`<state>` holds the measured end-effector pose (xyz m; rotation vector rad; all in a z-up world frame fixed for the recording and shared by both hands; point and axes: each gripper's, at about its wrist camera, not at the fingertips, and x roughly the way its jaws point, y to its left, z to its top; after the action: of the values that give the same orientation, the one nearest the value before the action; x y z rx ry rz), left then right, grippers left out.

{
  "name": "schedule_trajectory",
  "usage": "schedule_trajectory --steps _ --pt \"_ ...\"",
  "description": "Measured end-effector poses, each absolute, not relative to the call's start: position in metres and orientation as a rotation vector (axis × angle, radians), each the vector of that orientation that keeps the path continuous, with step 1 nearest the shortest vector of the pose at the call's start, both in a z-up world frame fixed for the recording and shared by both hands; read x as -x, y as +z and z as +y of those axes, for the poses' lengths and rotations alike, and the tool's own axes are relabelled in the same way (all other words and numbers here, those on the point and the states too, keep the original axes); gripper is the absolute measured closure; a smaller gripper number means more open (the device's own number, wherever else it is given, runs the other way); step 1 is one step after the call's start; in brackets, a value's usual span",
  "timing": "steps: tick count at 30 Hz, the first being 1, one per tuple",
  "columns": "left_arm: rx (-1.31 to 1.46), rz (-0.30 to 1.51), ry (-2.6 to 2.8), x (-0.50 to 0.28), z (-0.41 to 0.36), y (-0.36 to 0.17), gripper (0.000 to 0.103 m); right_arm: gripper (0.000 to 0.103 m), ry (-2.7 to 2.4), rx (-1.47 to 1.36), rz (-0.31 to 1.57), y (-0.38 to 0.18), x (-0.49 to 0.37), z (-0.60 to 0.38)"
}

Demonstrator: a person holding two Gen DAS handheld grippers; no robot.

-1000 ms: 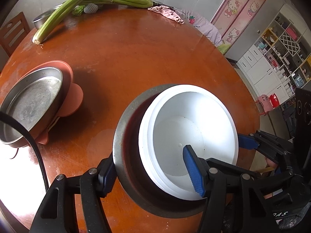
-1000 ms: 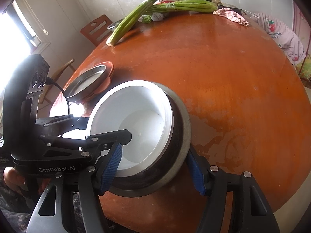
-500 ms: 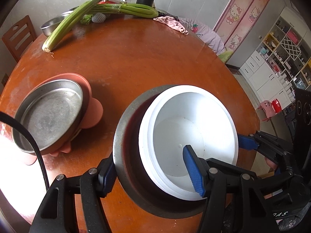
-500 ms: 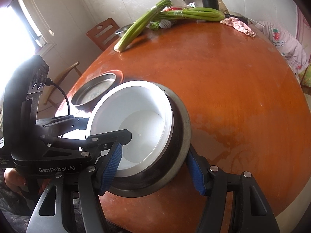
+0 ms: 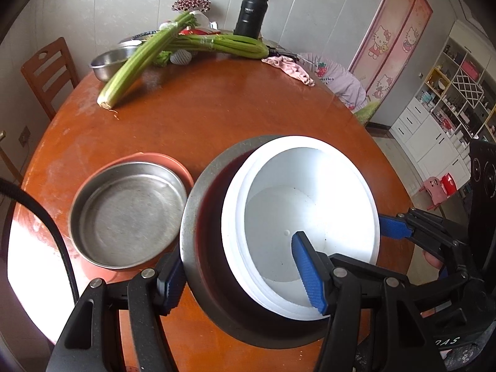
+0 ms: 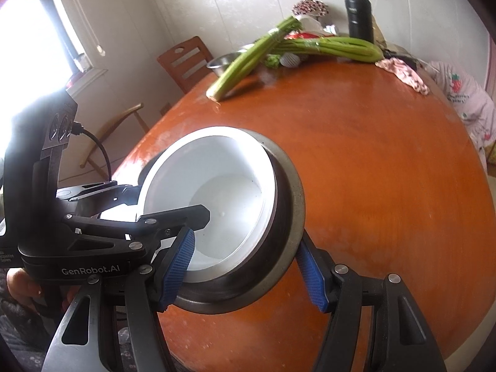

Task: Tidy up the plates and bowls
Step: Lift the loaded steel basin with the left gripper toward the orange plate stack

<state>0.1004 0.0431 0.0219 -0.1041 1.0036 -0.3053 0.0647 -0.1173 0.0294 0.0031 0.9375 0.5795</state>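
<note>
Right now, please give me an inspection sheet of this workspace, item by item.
Surface: round orange-brown table, worn patches.
Job's things: white bowl nested in grey-rimmed bowl, held above the table; steel pan on pink plate.
Clutter: celery, steel bowl, black flask, pink cloth.
Grippers: left claw and right claw both clamp the nested bowls.
Cables: black cable at left.
Surroundings: wooden chair, shelves.
</note>
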Motion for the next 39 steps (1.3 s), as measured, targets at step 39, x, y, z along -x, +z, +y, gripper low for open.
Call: schedule_trajectory --steps 39 --pt "0.203 0.947 -0.145 -0.140 0.156 0.036 0.040 0.035 0.744 0.106 0.914 0.046 -0.127 0.000"
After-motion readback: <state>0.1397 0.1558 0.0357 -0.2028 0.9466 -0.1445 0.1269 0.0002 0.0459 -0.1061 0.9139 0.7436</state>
